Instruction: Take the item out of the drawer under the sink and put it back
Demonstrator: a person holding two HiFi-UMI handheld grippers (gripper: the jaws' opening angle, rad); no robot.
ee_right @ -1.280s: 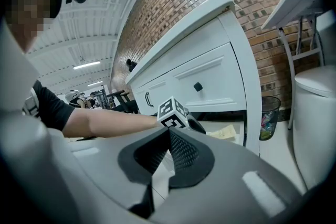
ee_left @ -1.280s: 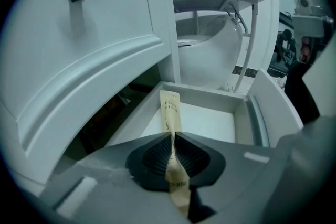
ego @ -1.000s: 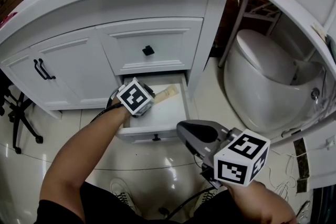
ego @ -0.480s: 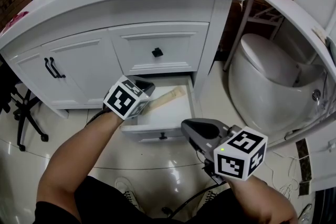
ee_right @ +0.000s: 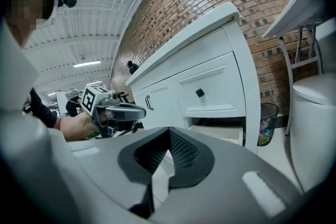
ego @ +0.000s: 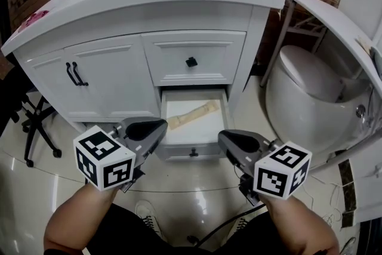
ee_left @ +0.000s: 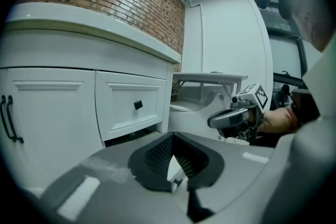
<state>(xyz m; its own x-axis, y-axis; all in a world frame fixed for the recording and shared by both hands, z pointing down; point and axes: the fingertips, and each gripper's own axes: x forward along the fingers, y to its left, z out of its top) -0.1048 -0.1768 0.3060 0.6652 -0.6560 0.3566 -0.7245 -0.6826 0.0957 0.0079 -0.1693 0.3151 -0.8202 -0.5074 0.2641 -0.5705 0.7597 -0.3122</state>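
Pale item [ego: 192,114] lies diagonally in the open drawer [ego: 222,122]. The left tool [ego: 156,128] and right tool [ego: 225,139], both pressed together and empty, hover off its front edge. Likely next: spread one tool and reach in.

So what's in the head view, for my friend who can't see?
A wooden item lies in the open drawer of a sink cabinet. The left hand-held gripper and right hand-held gripper, both shut and empty, hover in front.
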